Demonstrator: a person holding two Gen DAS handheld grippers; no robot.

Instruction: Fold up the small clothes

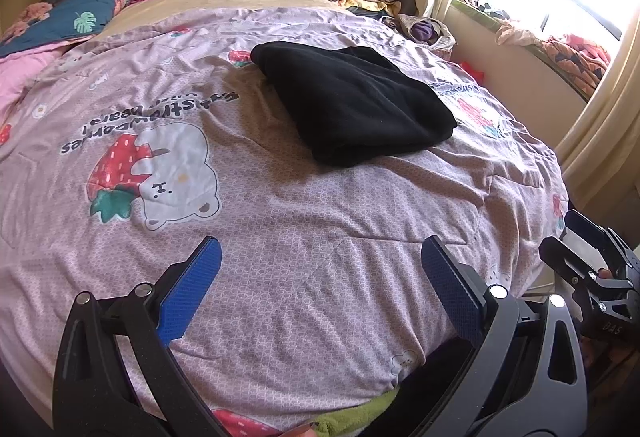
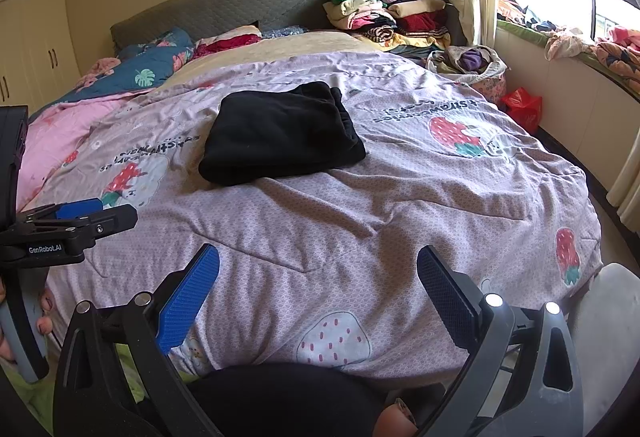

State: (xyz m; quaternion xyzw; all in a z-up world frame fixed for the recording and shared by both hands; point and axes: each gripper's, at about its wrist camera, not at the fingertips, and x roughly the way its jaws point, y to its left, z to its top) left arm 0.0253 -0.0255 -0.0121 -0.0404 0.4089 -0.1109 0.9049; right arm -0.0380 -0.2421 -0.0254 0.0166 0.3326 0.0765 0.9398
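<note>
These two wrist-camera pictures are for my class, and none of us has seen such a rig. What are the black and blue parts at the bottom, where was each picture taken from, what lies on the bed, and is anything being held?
A person holds a hand-held clamp tool in each hand; no robot arm is involved. Each tool carries a wide-angle camera looking out between its two blue-padded fingers. One picture looks along the left gripper, the other along the right gripper. Both are open and hold nothing. On the pink strawberry-print quilt lies a black garment, already folded into a bundle. Stacks of folded clothes sit near the headboard.
</note>
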